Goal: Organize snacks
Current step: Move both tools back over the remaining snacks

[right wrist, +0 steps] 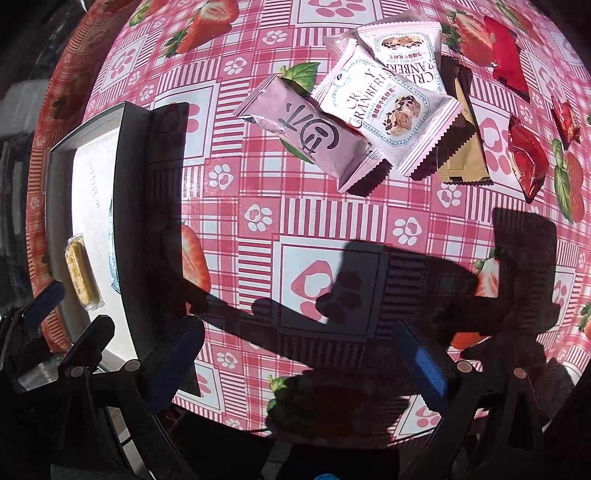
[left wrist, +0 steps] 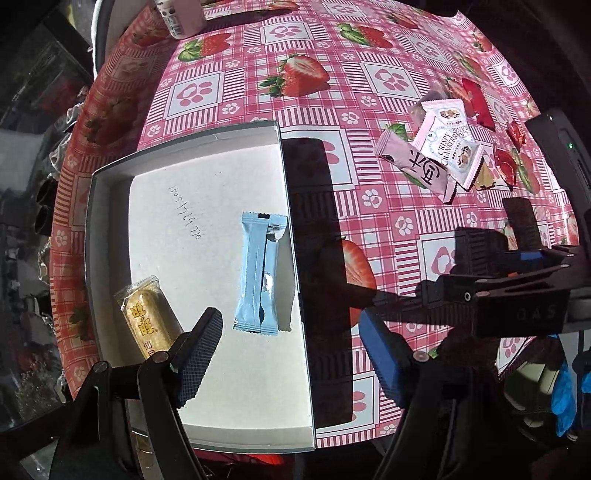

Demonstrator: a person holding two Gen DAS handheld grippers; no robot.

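A shallow white box [left wrist: 184, 206] lies on the strawberry tablecloth; it shows at the left of the right wrist view [right wrist: 92, 173]. Inside lie a light blue snack bar [left wrist: 260, 273] and a yellow wrapped bar [left wrist: 147, 317], also seen in the right wrist view [right wrist: 83, 273]. My left gripper [left wrist: 291, 354] is open and empty above the box's near right part. A pile of snacks lies on the cloth: a mauve packet [right wrist: 314, 136], two pink cranberry packets [right wrist: 388, 110], a gold packet [right wrist: 465, 155] and red candies [right wrist: 524, 162]. My right gripper [right wrist: 295, 365] is open and empty, short of the pile.
The right gripper's body [left wrist: 517, 299] shows at the right of the left wrist view. A white bottle [left wrist: 181, 18] stands at the far table edge. The table edge [left wrist: 74, 192] runs left of the box. Dark shadows cross the cloth.
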